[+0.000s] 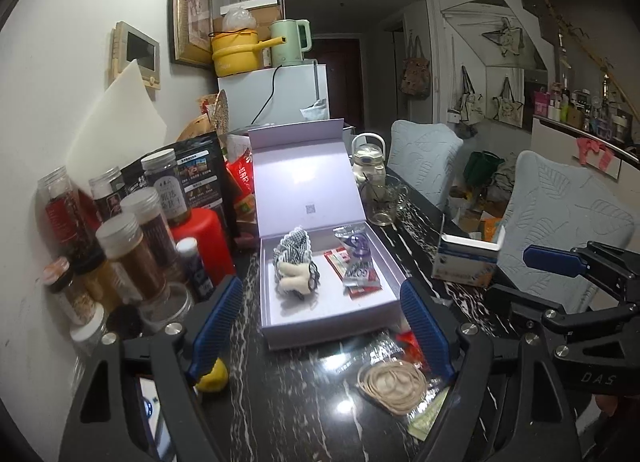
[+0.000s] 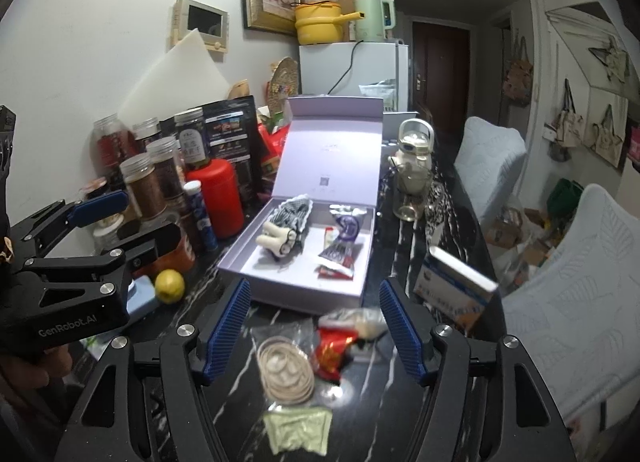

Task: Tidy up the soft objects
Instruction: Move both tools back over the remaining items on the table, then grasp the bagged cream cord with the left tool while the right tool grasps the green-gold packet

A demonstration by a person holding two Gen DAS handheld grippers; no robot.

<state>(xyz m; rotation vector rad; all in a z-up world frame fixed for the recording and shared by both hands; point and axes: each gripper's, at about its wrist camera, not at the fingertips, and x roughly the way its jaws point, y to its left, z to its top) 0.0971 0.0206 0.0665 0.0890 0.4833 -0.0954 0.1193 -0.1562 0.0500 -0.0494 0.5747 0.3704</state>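
Black marble-patterned worktop (image 1: 304, 402) fills the foreground of a cluttered living space, and over its near edge hang both pairs of tongs. Left tongs (image 1: 322, 326) stand spread wide with nothing between the blue pads; right tongs (image 2: 314, 332) are likewise released and grasp nothing, their pads clear of the loose items lying on the worktop between them. Those items are a coil of tan rubber bands (image 2: 285, 376) in a clear bag, a red snack packet (image 2: 332, 352) just beside it, a pale crumpled packet (image 2: 360, 320) touching the red one, and a folded greenish cloth (image 2: 298, 432) nearest the camera. Just beyond the fingertips sits an open lilac gift box (image 1: 276, 326), its lid (image 1: 306, 181) standing upright at the back. Inside, on the left, lies a checked fabric piece with a cream plush part (image 1: 294, 264); on the right lie a purple-and-clear sachet (image 1: 356, 246) and red-and-white sachets (image 1: 358, 274). A yellow lemon (image 2: 170, 286) rests left of the box, near a red canister (image 1: 208, 240) and a cluster of lidded spice jars (image 1: 132, 250). Right of the box stands a blue-and-white carton (image 1: 466, 264); behind it are a glass mug (image 1: 384, 201) and a cream water jug (image 1: 368, 159). Two pale quilted chairs (image 1: 560, 213) line the far side, and a white fridge (image 1: 276, 95) carries a yellow pot (image 1: 236, 51) and a green kettle (image 1: 290, 41).
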